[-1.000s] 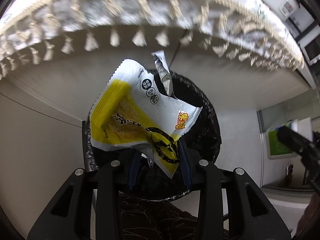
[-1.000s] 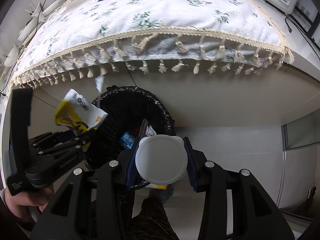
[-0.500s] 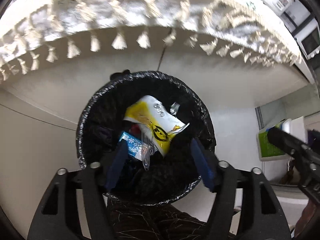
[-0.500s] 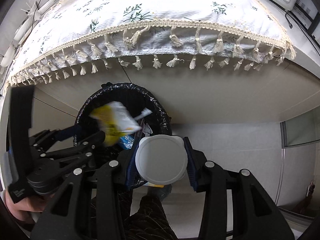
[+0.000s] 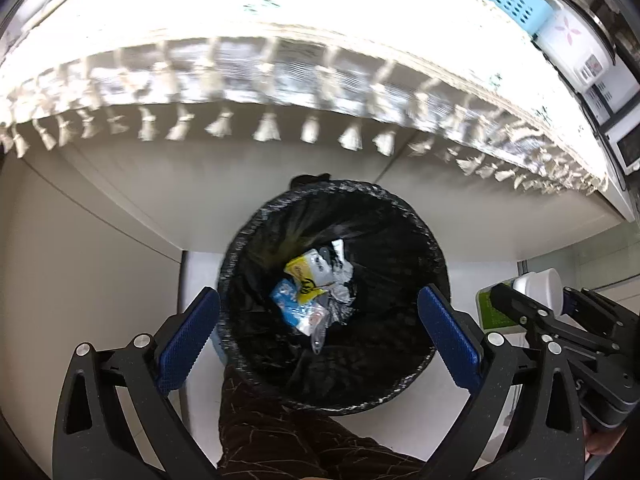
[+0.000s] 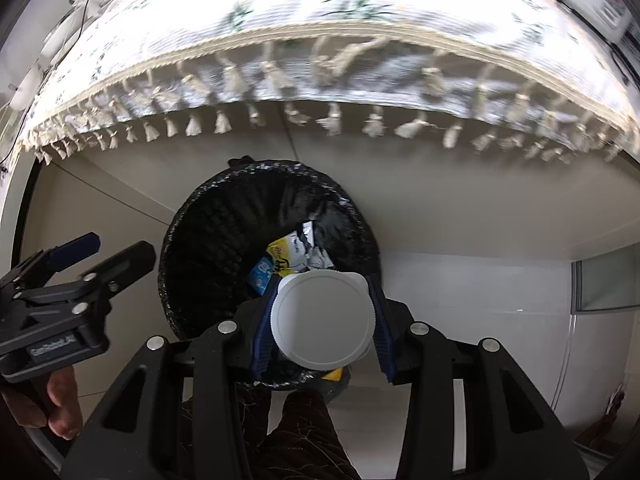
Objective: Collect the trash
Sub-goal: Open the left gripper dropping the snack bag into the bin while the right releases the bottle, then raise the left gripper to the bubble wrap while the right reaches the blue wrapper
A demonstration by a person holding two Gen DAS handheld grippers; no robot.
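A bin with a black liner (image 5: 240, 240) stands on the floor under the table edge. The yellow snack wrapper (image 5: 308, 276) lies inside it on a blue packet and crumpled foil. My left gripper (image 5: 318, 298) hangs above the bin, its jaws opening wide with nothing between them. My right gripper (image 6: 323, 280) is shut on a white-capped bottle (image 6: 323, 322) with a green label, held over the near rim of the bin (image 6: 172, 264). The wrapper (image 6: 282, 254) shows past the cap. The left gripper (image 6: 118, 246) is at the left, and the bottle (image 5: 538, 288) at the right in the left wrist view.
A floral tablecloth with tassels (image 6: 360, 8) overhangs the table above the bin. A blue basket (image 5: 516, 4) and a white rice cooker (image 5: 572, 36) stand at the table's far right. A person's leg in dark trousers (image 5: 280, 432) is beside the bin's near side.
The left gripper let go of the yellow wrapper, which fell into the bin, and its jaws spread wide as it rose. The right gripper moved over the bin with the bottle.
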